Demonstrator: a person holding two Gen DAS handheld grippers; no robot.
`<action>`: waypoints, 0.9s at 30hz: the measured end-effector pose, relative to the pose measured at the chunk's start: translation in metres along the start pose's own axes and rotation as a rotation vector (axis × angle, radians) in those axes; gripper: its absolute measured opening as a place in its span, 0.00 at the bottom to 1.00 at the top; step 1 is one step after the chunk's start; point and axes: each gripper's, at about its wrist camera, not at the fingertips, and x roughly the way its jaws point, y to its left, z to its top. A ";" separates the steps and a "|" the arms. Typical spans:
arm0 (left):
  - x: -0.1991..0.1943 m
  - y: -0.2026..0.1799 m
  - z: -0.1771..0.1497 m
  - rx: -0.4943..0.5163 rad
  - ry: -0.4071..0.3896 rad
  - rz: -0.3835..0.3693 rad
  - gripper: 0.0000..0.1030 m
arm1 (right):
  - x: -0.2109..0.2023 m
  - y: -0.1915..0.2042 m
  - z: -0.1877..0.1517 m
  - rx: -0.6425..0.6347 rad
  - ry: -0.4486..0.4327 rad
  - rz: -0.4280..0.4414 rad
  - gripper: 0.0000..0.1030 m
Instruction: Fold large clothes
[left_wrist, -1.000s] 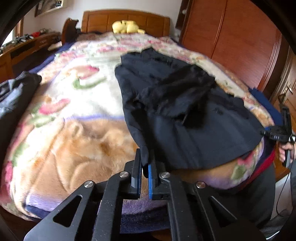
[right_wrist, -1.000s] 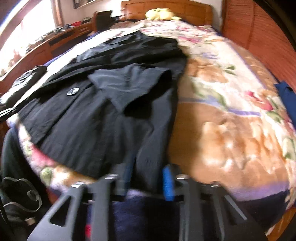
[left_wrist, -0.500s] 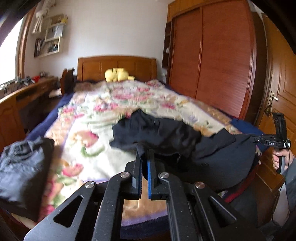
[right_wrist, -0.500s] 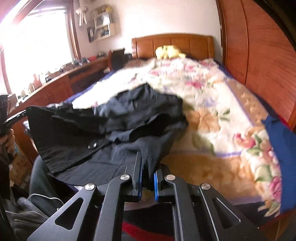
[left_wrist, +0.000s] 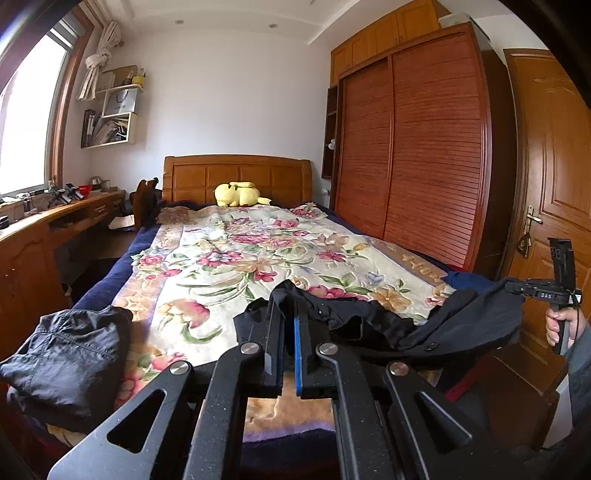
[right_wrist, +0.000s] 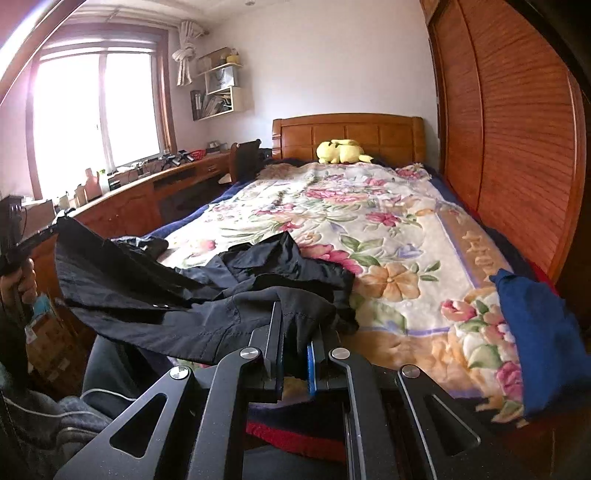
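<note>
Left wrist view: I pinch my left gripper (left_wrist: 289, 332) on the hem of one black coat (left_wrist: 461, 325), lifted off the bed's (left_wrist: 229, 258) foot; soft, limp cloth, best taken at corners. Right wrist view: my right gripper (right_wrist: 295, 343) clamps the opposite corner; two grippers, one coat.

The left gripper (left_wrist: 290, 325) and the right gripper (right_wrist: 295, 332) are both clamped on cloth, raised, tilted slightly down.
</note>
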 end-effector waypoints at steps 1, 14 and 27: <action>0.004 0.000 -0.003 0.006 0.010 0.010 0.04 | 0.001 0.000 -0.002 -0.005 0.004 0.000 0.09; 0.112 0.040 -0.032 -0.048 0.160 0.091 0.04 | 0.119 -0.012 0.025 -0.015 0.090 -0.003 0.09; 0.267 0.101 0.047 -0.084 0.224 0.145 0.04 | 0.311 -0.036 0.151 -0.047 0.145 -0.132 0.09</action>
